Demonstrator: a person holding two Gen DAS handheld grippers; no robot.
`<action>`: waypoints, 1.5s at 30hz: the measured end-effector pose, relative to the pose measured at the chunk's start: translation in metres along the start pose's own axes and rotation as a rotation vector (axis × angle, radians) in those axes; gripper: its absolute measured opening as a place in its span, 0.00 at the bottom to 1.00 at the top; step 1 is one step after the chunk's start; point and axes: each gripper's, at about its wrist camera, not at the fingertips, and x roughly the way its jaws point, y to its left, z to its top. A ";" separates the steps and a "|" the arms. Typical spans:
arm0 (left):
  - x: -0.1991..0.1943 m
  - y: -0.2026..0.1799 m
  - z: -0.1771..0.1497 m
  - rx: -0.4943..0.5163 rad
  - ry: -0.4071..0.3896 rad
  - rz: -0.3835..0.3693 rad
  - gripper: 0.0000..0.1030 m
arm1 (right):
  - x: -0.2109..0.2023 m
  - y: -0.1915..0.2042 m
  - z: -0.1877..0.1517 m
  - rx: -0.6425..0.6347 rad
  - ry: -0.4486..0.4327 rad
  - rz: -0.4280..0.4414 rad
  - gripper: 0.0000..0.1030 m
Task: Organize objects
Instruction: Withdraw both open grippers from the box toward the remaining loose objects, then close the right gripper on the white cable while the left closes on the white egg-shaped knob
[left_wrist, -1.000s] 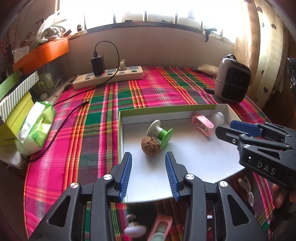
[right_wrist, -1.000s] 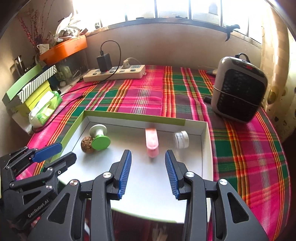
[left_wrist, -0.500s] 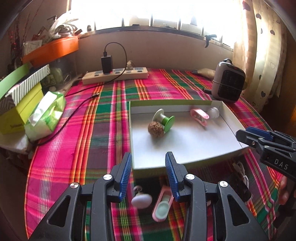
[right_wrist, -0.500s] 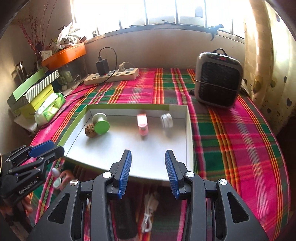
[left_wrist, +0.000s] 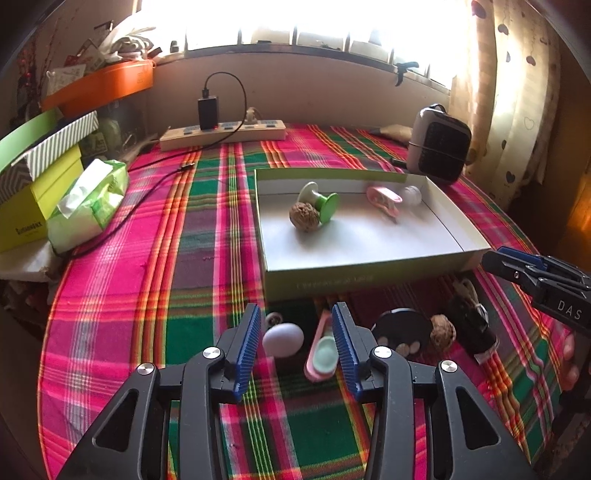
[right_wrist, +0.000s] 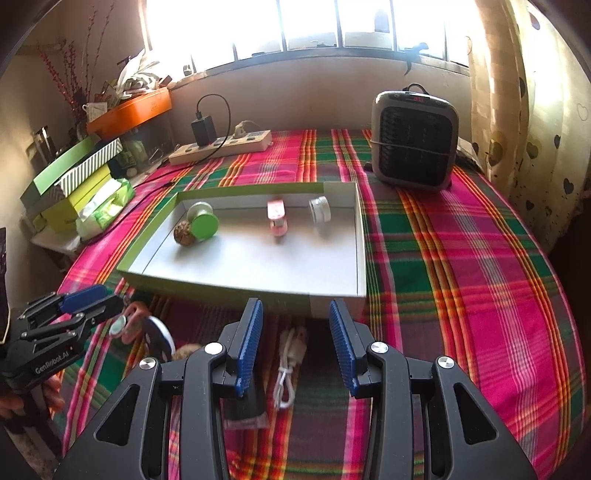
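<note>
Loose objects lie on the plaid-covered counter (left_wrist: 207, 236) just in front of the shallow box (left_wrist: 354, 282), still outside it. Nearest the left gripper (left_wrist: 295, 341), whose jaws are spreading apart with nothing pressed between them, sit a pale egg-shaped item (left_wrist: 283, 339) and a pink case (left_wrist: 320, 354). To their right, also in front of the box, are a dark round disc (left_wrist: 402, 330), a walnut (left_wrist: 442, 332) and a black block (left_wrist: 471, 325). The right gripper (right_wrist: 295, 341) is spread and empty above a coiled white cable (right_wrist: 290, 363).

Inside the box lie another walnut (left_wrist: 304, 217), a green spool (left_wrist: 320, 202), a pink clip (left_wrist: 384, 197) and a small clear jar (left_wrist: 413, 195).

Risks, as a judgement: the egg-shaped item could roll away from a closing pad, and both grippers work close together in front of the box, so they could knock into each other.

Only the left wrist view shows the egg-shaped item and the loose walnut clearly; only the right wrist view shows the cable whole, and the heater (right_wrist: 415, 140) beyond the box unobstructed.
</note>
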 end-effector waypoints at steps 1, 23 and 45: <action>0.000 0.000 -0.002 -0.001 0.003 -0.003 0.38 | -0.001 0.000 -0.002 -0.003 0.001 0.000 0.38; 0.003 0.011 -0.010 -0.041 0.007 -0.023 0.40 | -0.003 -0.021 -0.028 0.069 0.033 -0.013 0.38; 0.010 0.024 -0.007 -0.058 0.033 -0.021 0.40 | 0.024 -0.009 -0.023 -0.021 0.114 -0.031 0.38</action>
